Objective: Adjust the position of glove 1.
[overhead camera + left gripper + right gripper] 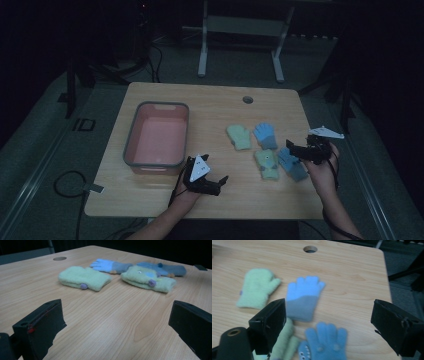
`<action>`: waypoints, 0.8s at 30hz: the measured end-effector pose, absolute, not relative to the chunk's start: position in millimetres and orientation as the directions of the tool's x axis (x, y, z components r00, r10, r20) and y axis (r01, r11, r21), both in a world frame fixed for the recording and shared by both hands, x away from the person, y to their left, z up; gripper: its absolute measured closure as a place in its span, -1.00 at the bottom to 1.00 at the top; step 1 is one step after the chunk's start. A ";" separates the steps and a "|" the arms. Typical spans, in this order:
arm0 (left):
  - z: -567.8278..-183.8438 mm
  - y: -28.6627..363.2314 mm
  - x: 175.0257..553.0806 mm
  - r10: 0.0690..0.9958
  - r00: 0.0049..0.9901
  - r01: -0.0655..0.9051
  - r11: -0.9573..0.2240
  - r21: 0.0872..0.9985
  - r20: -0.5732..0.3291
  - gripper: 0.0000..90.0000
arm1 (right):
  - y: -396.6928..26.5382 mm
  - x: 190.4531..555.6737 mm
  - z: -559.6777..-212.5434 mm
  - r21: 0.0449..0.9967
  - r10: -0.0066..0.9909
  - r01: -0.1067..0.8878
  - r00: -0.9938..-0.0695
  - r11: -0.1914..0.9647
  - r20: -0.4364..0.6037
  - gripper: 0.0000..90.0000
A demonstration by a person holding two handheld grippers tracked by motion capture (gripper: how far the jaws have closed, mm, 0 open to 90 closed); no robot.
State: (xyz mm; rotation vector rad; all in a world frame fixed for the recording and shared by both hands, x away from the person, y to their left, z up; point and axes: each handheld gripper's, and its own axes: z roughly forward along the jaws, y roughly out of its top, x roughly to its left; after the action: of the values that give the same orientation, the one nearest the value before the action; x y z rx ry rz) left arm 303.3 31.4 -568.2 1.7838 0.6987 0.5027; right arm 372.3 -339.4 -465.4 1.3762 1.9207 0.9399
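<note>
Right gripper wide open, empty, poised just above near blue glove, likely lining up a pick. Far blue glove and green mitten ahead of it. Left gripper wide open, empty, low over bare bench, mittens well ahead, probably waiting. Pink bin just left of left gripper, likely drop spot.

The high view is very dim, its edges almost black; the tabletop looks grainy. The right gripper view is blurred.
</note>
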 end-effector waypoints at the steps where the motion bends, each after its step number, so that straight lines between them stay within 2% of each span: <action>1: -568.2 31.4 303.3 0.677 0.736 0.212 -0.224 0.951 -0.004 -0.99 | -339.4 372.3 -465.4 0.815 0.955 0.538 -0.291 0.216 -0.060 -0.73; 14: -568.2 31.5 303.3 0.678 0.735 0.212 -0.224 0.951 -0.005 -0.99 | -301.7 382.9 -470.9 0.786 0.912 0.541 -0.403 0.300 -0.071 -0.75; 24: -568.1 31.3 303.0 0.676 0.737 0.208 -0.228 0.951 0.000 -0.99 | -277.9 394.3 -477.8 0.784 0.897 0.541 -0.439 0.305 -0.046 -0.60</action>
State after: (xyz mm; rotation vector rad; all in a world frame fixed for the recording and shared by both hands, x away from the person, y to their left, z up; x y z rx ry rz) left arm 303.0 31.3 -568.1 1.7861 0.6946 0.5053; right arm 394.3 -277.9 -477.8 1.2747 2.0948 0.9783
